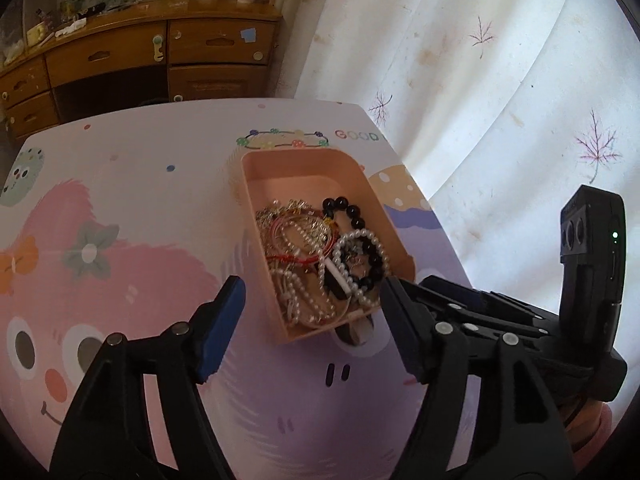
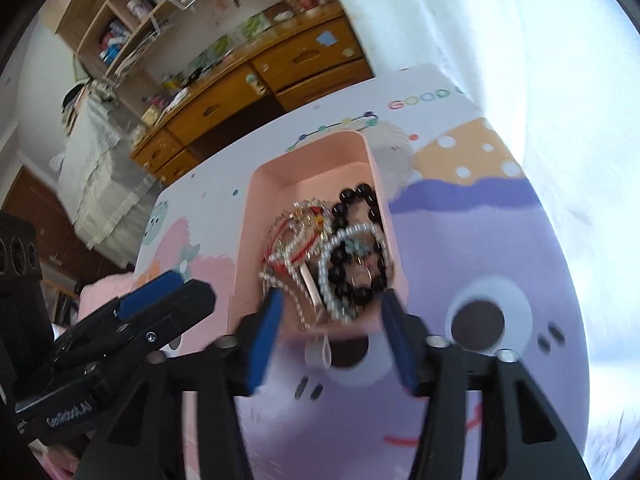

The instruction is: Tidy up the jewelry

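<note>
A pink open box point(image 1: 304, 168) point(image 2: 312, 152) stands on the cartoon-print table point(image 1: 120, 208). It holds a tangle of jewelry: a black bead bracelet point(image 1: 348, 208) point(image 2: 360, 196), a white pearl bracelet point(image 1: 360, 236) point(image 2: 348, 232), and thin red and silver chains point(image 1: 292, 228) point(image 2: 300, 220). My left gripper point(image 1: 312, 320) is open and empty, with its blue pads just short of the box's near end. My right gripper point(image 2: 332, 332) is open and empty, its fingers on either side of the box's near end. The right gripper also shows at the right of the left wrist view point(image 1: 480, 312).
A white curtain point(image 1: 500, 80) with leaf prints hangs just beyond the table's right edge. A wooden desk with drawers point(image 1: 140, 56) point(image 2: 240, 88) stands behind the table. A small white tag point(image 2: 320, 352) lies on the table by the box's near end.
</note>
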Demonstrator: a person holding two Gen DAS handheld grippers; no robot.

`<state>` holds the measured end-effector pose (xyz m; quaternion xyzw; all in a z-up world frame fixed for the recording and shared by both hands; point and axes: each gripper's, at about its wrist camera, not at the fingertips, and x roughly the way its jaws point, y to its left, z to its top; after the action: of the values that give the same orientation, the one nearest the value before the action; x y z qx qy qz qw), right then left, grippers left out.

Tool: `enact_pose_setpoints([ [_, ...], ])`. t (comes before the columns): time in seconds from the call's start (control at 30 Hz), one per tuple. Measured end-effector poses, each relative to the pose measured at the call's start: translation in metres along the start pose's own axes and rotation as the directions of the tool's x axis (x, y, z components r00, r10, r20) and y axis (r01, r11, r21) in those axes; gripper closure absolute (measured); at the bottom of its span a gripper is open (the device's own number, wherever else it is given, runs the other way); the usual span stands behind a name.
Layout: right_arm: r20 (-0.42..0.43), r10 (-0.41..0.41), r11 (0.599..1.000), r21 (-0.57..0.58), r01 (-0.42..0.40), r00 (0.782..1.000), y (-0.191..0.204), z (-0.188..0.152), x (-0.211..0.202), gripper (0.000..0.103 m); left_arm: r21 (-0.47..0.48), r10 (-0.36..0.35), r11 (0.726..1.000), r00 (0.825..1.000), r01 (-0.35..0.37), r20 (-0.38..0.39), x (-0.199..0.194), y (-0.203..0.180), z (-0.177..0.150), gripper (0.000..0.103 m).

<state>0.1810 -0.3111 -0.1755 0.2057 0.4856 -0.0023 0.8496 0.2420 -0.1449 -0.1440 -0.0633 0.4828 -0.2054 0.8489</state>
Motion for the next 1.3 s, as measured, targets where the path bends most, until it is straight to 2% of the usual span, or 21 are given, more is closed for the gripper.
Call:
enact_pose_setpoints([
  [0.07, -0.006, -0.030, 0.999, 0.016, 0.030, 1.000, 0.005, -0.019, -0.007, 0.036, 0.002, 0.027, 1.000, 0.999, -0.027, -0.043, -0.012, 0.009, -0.015, 0.036],
  [0.17, -0.104, -0.109, 0.993, 0.025, 0.112, 0.989, 0.019, -0.064, -0.010, 0.023, -0.021, 0.086, 0.996, 0.988, -0.089, -0.128, -0.036, 0.030, -0.043, 0.036],
  [0.23, -0.222, -0.158, 0.987, -0.012, 0.159, 0.962, 0.034, -0.102, -0.009, 0.022, -0.034, 0.128, 0.990, 0.975, -0.136, -0.183, -0.052, 0.044, -0.062, 0.036],
  [0.3, -0.297, -0.207, 0.978, -0.056, 0.199, 0.932, 0.049, -0.134, -0.014, 0.022, -0.013, 0.170, 0.984, 0.965, -0.176, -0.198, -0.074, 0.054, -0.084, 0.036],
  [0.33, -0.326, -0.239, 0.971, -0.078, 0.226, 0.915, 0.057, -0.150, -0.019, 0.022, 0.019, 0.209, 0.978, 0.960, -0.209, -0.187, -0.090, 0.056, -0.096, 0.036],
  [0.4, -0.370, -0.283, 0.959, -0.120, 0.257, 0.885, 0.073, -0.176, -0.028, 0.018, 0.052, 0.239, 0.971, 0.956, -0.233, -0.169, -0.115, 0.061, -0.116, 0.036],
  [0.47, -0.385, -0.303, 0.953, -0.136, 0.272, 0.872, 0.087, -0.194, -0.038, 0.015, 0.050, 0.252, 0.968, 0.953, -0.247, -0.167, -0.139, 0.065, -0.135, 0.036],
  [0.57, -0.356, -0.304, 0.953, -0.109, 0.284, 0.884, 0.105, -0.206, -0.058, 0.012, 0.028, 0.256, 0.967, 0.950, -0.255, -0.179, -0.165, 0.067, -0.151, 0.036],
  [0.67, -0.319, -0.299, 0.954, -0.126, 0.272, 0.899, 0.127, -0.200, -0.071, 0.011, -0.001, 0.267, 0.963, 0.951, -0.270, -0.159, -0.187, 0.063, -0.156, 0.036],
  [0.77, -0.262, -0.249, 0.965, -0.151, 0.215, 0.933, 0.142, -0.178, -0.093, 0.011, 0.009, 0.290, 0.957, 0.950, -0.291, -0.113, -0.206, 0.047, -0.145, 0.036],
  [0.83, -0.231, -0.230, 0.965, -0.177, 0.192, 0.945, 0.151, -0.156, -0.107, 0.010, 0.009, 0.313, 0.950, 0.946, -0.313, -0.088, -0.216, 0.034, -0.131, 0.036],
  [0.97, -0.184, -0.156, 0.977, -0.174, 0.123, 0.970, 0.165, -0.122, -0.135, 0.005, -0.009, 0.339, 0.940, 0.936, -0.342, -0.094, -0.228, 0.013, -0.107, 0.036],
  [1.03, -0.147, -0.168, 0.971, -0.193, 0.138, 0.975, 0.169, -0.112, -0.147, 0.003, 0.007, 0.355, 0.935, 0.931, -0.356, -0.089, -0.232, 0.002, -0.102, 0.035],
  [1.1, -0.109, -0.200, 0.955, -0.242, 0.170, 0.974, 0.170, -0.106, -0.159, 0.002, -0.006, 0.370, 0.928, 0.925, -0.372, -0.086, -0.235, -0.006, -0.103, 0.029],
  [1.13, -0.102, -0.198, 0.953, -0.251, 0.167, 0.975, 0.168, -0.105, -0.162, 0.002, -0.025, 0.371, 0.927, 0.925, -0.374, -0.086, -0.237, -0.009, -0.105, 0.022],
  [1.17, -0.088, -0.195, 0.952, -0.255, 0.167, 0.977, 0.168, -0.103, -0.166, 0.001, -0.041, 0.369, 0.927, 0.926, -0.373, -0.085, -0.238, -0.012, -0.108, 0.020],
  [1.3, -0.042, -0.195, 0.944, -0.279, 0.176, 0.980, 0.157, -0.096, -0.179, 0.001, -0.086, 0.361, 0.928, 0.932, -0.363, -0.041, -0.241, -0.020, -0.116, 0.018],
])
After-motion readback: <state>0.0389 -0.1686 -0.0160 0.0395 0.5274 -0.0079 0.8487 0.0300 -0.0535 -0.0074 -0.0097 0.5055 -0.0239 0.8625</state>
